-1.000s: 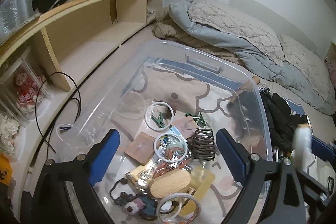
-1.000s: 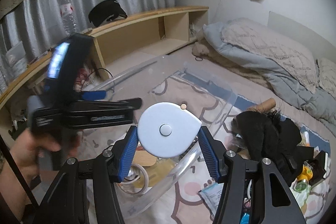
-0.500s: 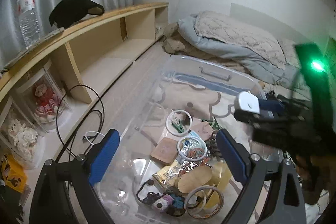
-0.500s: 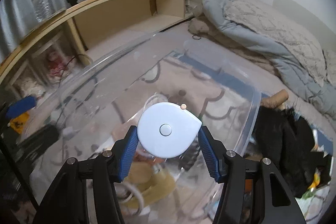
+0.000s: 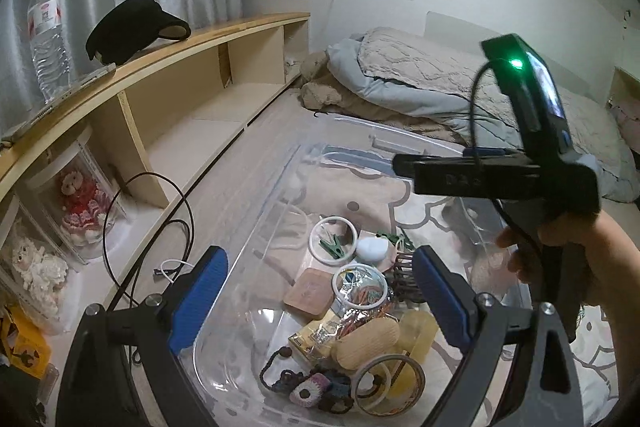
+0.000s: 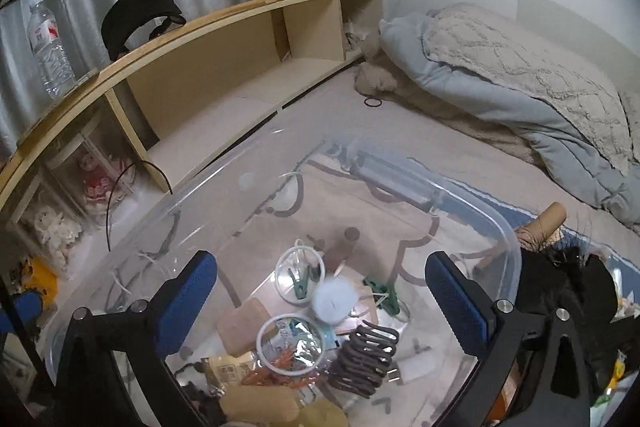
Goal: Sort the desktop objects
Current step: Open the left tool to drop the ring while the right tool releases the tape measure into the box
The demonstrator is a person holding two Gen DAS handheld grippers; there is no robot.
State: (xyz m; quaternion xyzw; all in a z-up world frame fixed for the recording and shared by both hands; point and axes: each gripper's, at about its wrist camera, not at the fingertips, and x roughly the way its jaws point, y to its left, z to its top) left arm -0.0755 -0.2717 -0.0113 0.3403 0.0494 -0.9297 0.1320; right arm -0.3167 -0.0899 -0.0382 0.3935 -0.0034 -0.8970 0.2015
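Note:
A clear plastic bin (image 5: 280, 195) on the floor holds several small things: white rings, green clips, a dark hair claw (image 6: 366, 359), a wooden block (image 5: 308, 293). A white round tape measure (image 6: 334, 297) lies blurred among them, also in the left wrist view (image 5: 372, 249). My right gripper (image 6: 320, 303) is open and empty above the bin. My left gripper (image 5: 320, 291) is open and empty over the bin's near end. The right tool's body (image 5: 500, 171) and the hand holding it show at the right of the left wrist view.
A wooden shelf unit (image 5: 192, 67) runs along the left with a water bottle (image 5: 46, 35) and a black visor (image 5: 132, 29) on top. A black cable (image 5: 160, 203) lies beside the bin. Bedding (image 6: 520, 79) lies at the back right. Black clothing (image 6: 572, 283) sits right of the bin.
My right gripper opened and the white tape measure dropped into the bin. The right gripper stayed over the bin; the left drew back and up a little.

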